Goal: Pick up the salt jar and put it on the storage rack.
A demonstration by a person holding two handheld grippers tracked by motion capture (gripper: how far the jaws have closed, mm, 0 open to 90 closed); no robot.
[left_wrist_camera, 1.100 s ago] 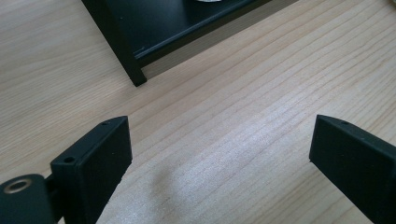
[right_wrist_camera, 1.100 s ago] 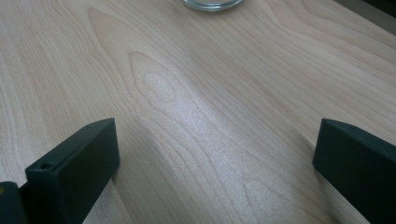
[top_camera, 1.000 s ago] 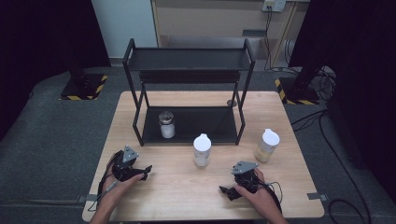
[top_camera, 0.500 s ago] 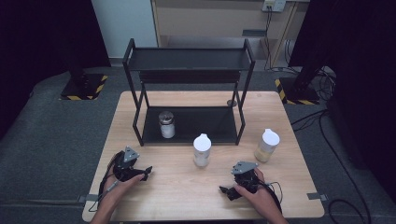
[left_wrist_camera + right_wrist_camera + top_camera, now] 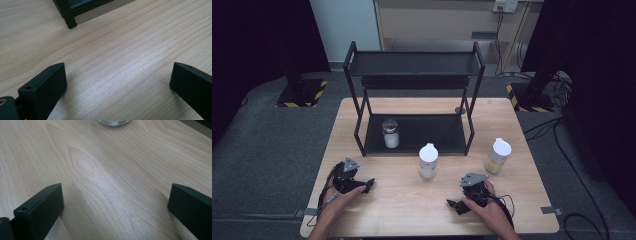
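Left gripper (image 5: 371, 183) jaws have just been opening, now wide apart over bare table (image 5: 120, 50), nothing between; right gripper (image 5: 451, 204) also apart, empty. White-capped jar (image 5: 428, 161) ahead looks like the likely pick.

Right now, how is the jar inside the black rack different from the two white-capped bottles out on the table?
The short glass jar with a silver lid stands on the black metal rack's bottom shelf; the taller white-capped bottles stand on the wooden table in front. The right bottle's contents look yellowish. All stand upright.
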